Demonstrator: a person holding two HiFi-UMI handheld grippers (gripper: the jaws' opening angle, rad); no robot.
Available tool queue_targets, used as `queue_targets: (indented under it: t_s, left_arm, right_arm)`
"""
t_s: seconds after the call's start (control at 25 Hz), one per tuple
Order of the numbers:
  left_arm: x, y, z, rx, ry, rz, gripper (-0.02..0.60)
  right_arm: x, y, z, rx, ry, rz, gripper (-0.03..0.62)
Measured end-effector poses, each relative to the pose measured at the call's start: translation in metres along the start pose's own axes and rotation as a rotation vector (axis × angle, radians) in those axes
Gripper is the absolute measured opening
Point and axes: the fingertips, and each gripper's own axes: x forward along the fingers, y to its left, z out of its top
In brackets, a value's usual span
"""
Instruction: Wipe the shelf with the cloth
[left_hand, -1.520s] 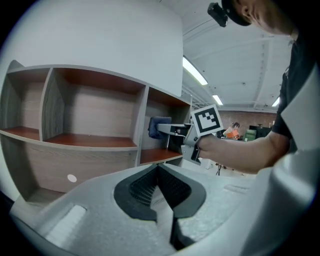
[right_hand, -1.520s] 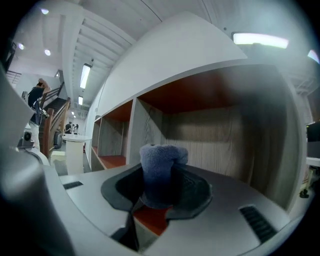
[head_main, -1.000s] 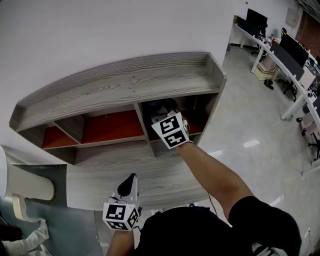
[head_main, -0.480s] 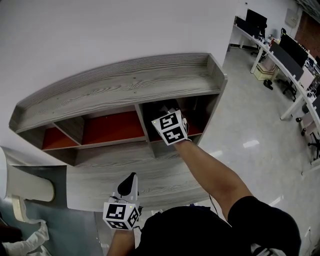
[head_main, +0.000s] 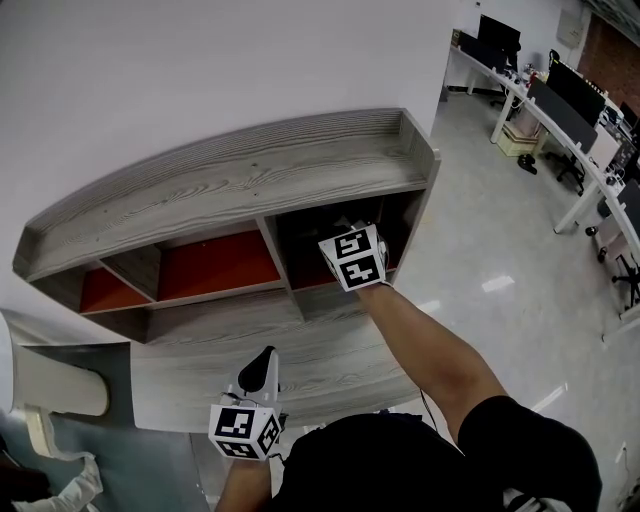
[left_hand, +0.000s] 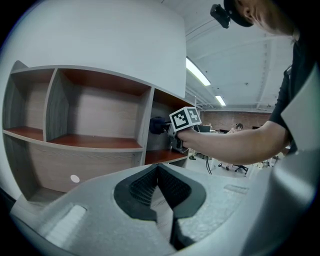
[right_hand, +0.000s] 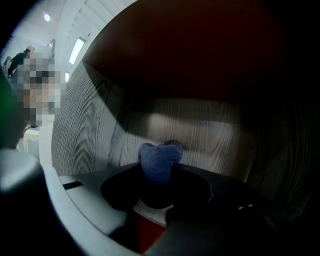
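Observation:
The grey wood shelf (head_main: 240, 170) has red-lined compartments. My right gripper (head_main: 345, 232) reaches into the right-hand compartment, shut on a dark blue cloth (right_hand: 159, 159). In the right gripper view the cloth bulges out between the jaws of the right gripper (right_hand: 159, 176), close to the grey wood back wall (right_hand: 190, 130). From the left gripper view the cloth (left_hand: 157, 125) shows ahead of the right gripper's marker cube (left_hand: 185, 118). My left gripper (head_main: 262, 362) hovers low over the shelf's bottom board, jaws together on nothing; the left gripper (left_hand: 158, 167) points at the shelf front.
The middle compartment (head_main: 215, 265) and left compartment (head_main: 105, 290) stand open beside the right one. A white rounded object (head_main: 55, 380) sits at the lower left. Desks with monitors (head_main: 560, 90) and chairs line the far right beyond glossy floor (head_main: 500, 250).
My right gripper has slid to the right inside the right compartment with the cloth. The left gripper has stayed put.

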Motion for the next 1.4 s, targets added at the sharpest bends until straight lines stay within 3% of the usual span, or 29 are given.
queue_targets:
  t_s: [0.76,1.4]
  left_arm:
    - [0.007,-0.009,0.0,0.016,0.011,-0.042,0.009]
    - [-0.001,-0.001,0.0,0.013,0.008,-0.025,0.009]
  right_arm:
    - [-0.023,-0.063,-0.019,0.148,0.028,-0.186,0.133]
    - [-0.029,-0.069,-0.02,0.166,0.019,-0.209,0.133]
